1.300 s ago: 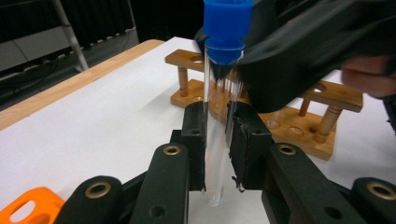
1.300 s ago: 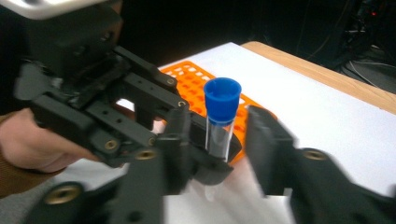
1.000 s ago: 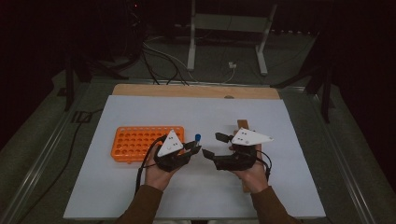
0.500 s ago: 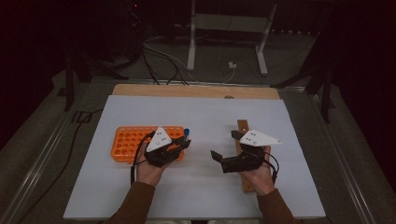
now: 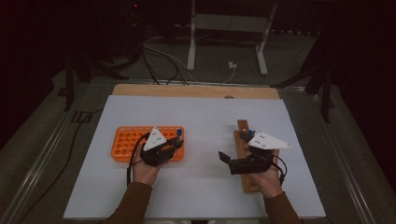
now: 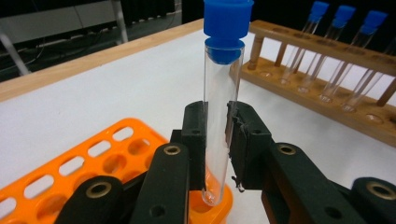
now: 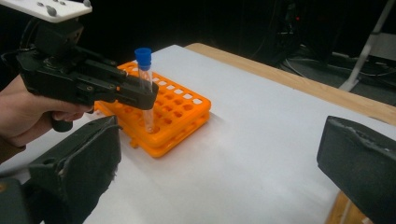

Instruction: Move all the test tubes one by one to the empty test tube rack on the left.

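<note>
The left gripper's fingers clamp the glass of a blue-capped test tube at mid-length, holding it upright so its rounded bottom can drop straight into a corner hole of the orange tube rack — the tip sits right at that hole's mouth. The left gripper hangs over the rack's near right corner. The right gripper, jaws wide apart and empty, waits beside the wooden rack, where 3 more capped tubes stand.
</note>
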{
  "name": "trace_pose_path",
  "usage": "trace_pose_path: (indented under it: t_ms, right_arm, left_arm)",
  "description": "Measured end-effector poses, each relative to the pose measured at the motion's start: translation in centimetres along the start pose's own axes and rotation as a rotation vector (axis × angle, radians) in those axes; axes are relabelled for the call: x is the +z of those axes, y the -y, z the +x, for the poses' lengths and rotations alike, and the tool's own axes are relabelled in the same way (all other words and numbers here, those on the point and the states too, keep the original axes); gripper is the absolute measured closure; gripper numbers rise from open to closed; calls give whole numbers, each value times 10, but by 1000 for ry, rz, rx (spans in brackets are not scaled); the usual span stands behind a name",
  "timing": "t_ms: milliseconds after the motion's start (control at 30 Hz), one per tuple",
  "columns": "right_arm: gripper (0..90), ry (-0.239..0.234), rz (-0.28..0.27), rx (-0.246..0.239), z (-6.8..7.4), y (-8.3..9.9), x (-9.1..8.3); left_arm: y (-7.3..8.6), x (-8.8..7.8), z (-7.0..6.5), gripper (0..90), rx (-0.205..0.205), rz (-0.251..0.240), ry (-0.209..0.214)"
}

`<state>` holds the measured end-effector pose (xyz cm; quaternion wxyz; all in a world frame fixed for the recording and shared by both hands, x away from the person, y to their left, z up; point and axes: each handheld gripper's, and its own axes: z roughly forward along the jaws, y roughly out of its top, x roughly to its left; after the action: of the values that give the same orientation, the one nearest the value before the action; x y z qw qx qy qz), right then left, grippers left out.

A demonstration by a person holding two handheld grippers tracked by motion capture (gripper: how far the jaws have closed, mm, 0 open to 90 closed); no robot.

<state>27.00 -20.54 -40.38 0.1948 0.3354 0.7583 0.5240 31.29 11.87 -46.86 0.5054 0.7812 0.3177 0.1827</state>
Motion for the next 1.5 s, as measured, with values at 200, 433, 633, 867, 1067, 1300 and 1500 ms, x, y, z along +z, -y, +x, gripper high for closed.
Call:
trace_pose_path:
  t_ms: [200,433,633,867,1067,1300,1500]
  right_arm:
    - [0,6,-13,12,-2,3,-7]
    - [0,14,-8,26,-5,11,-11]
    - [0,18,-12,34,-8,12,-14]
    - [0,15,-10,30,-7,12,-14]
    - [0,11,-7,27,-6,13,-14]
    - [0,7,-2,27,-5,15,-13]
    - [0,0,4,25,-4,16,-11]
  left_arm:
    - [7,4,4,779,-12,19,-14]
    - [15,11,4,779,-22,58,-18]
    - [18,13,4,779,-25,79,-19]
    - [21,13,3,781,-22,97,-24]
    - [25,15,1,781,-11,113,-33]
    - [27,14,-3,781,18,109,-46]
    - [29,13,-4,781,18,100,-52]
